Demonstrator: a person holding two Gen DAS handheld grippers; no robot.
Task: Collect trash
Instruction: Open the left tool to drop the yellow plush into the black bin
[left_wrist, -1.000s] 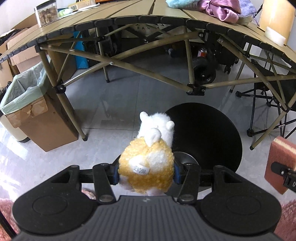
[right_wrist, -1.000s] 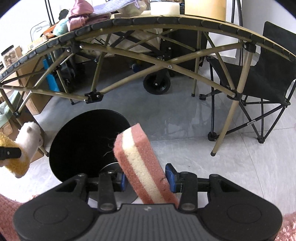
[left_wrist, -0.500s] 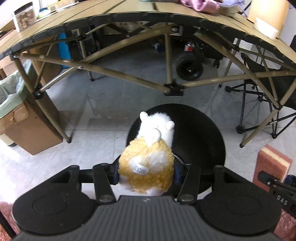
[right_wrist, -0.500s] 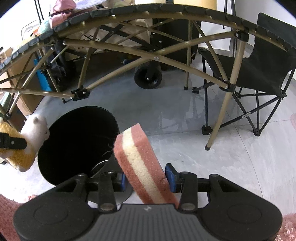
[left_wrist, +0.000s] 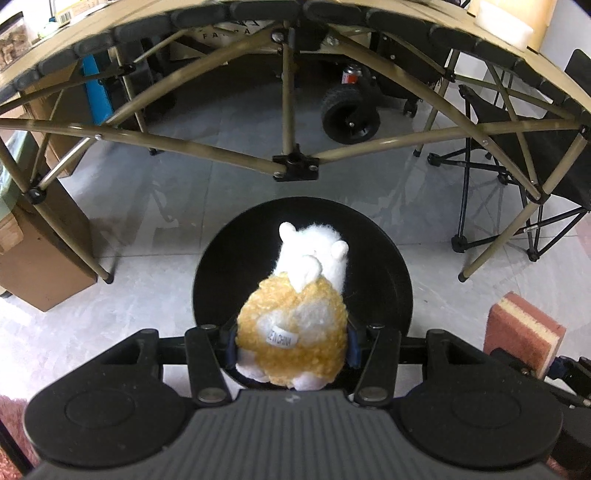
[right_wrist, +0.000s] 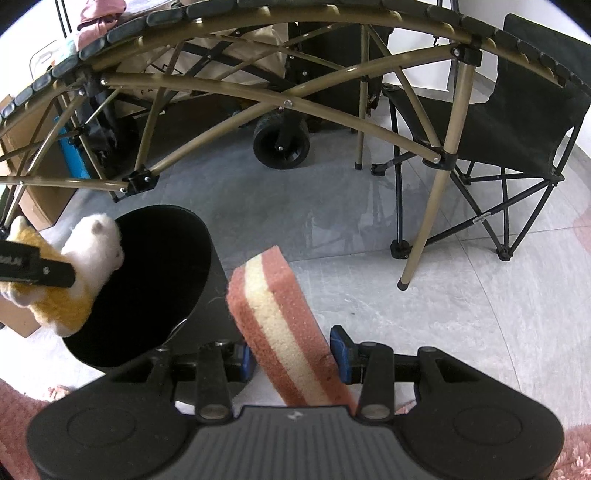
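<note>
My left gripper is shut on a yellow and white plush toy and holds it directly over the open mouth of a round black bin. My right gripper is shut on a pink and cream sponge, tilted up to the left, just right of the bin. The plush toy in the left gripper's fingers shows at the left of the right wrist view. The sponge shows at the right of the left wrist view.
A folding table with tan crossed legs stands over the grey tiled floor behind the bin. A black folding chair is at the right, a wheeled cart behind, a cardboard box at the left. Pink rug lies near me.
My left gripper has moved the plush toy forward and right, from the bin's left edge to over its mouth. My right gripper has brought the sponge closer to the bin.
</note>
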